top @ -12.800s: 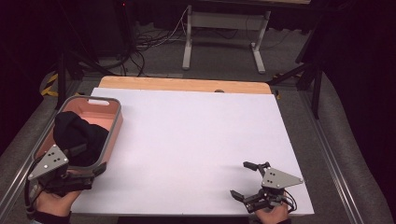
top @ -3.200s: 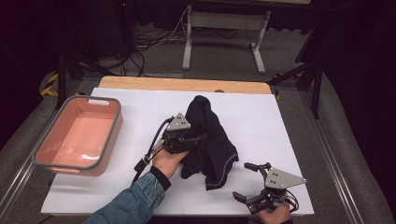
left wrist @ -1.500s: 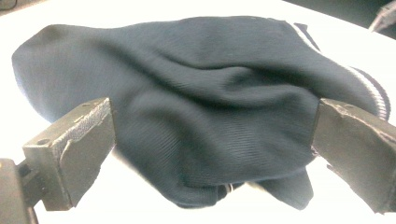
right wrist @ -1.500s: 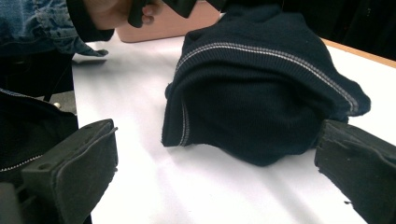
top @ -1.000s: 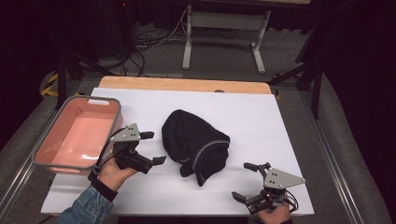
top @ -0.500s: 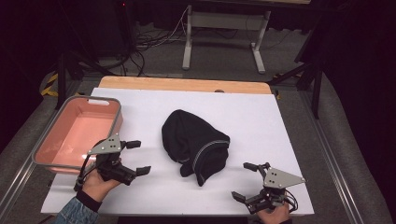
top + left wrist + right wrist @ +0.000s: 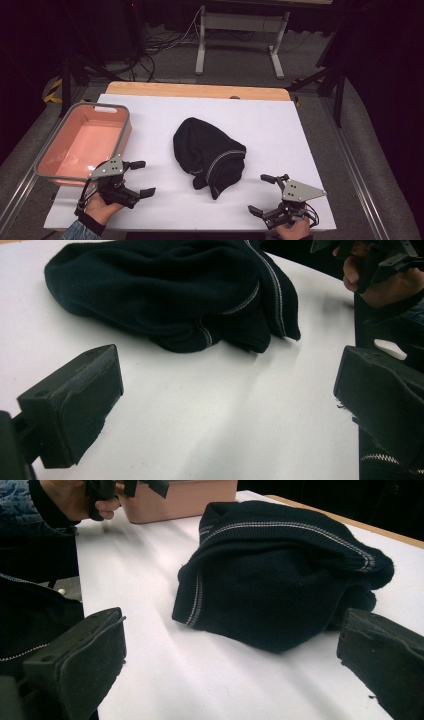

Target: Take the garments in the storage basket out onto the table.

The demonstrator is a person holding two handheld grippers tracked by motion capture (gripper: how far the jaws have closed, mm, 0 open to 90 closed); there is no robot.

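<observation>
A black knitted garment [image 7: 209, 154] with pale stitched seams lies crumpled in the middle of the white table top [image 7: 280, 125]; it fills the far part of the left gripper view [image 7: 170, 295] and the right gripper view [image 7: 280, 575]. My left gripper [image 7: 142, 178] rests near the front left, open and empty, between the garment and the pink bin [image 7: 82, 142]. Near the front right my right gripper [image 7: 263, 195] is open too, nothing between its jaws, a short way from the garment's hem.
The pink bin sits empty at the left edge, its wall showing in the right gripper view [image 7: 190, 497]. A wooden strip [image 7: 195, 91] runs along the table's far edge. Metal rails flank the table. Bare white surface lies around the garment.
The garment came out of the pink bin and was laid in the table's middle. My left gripper let go of it and drew back toward the front left. The right gripper stayed put.
</observation>
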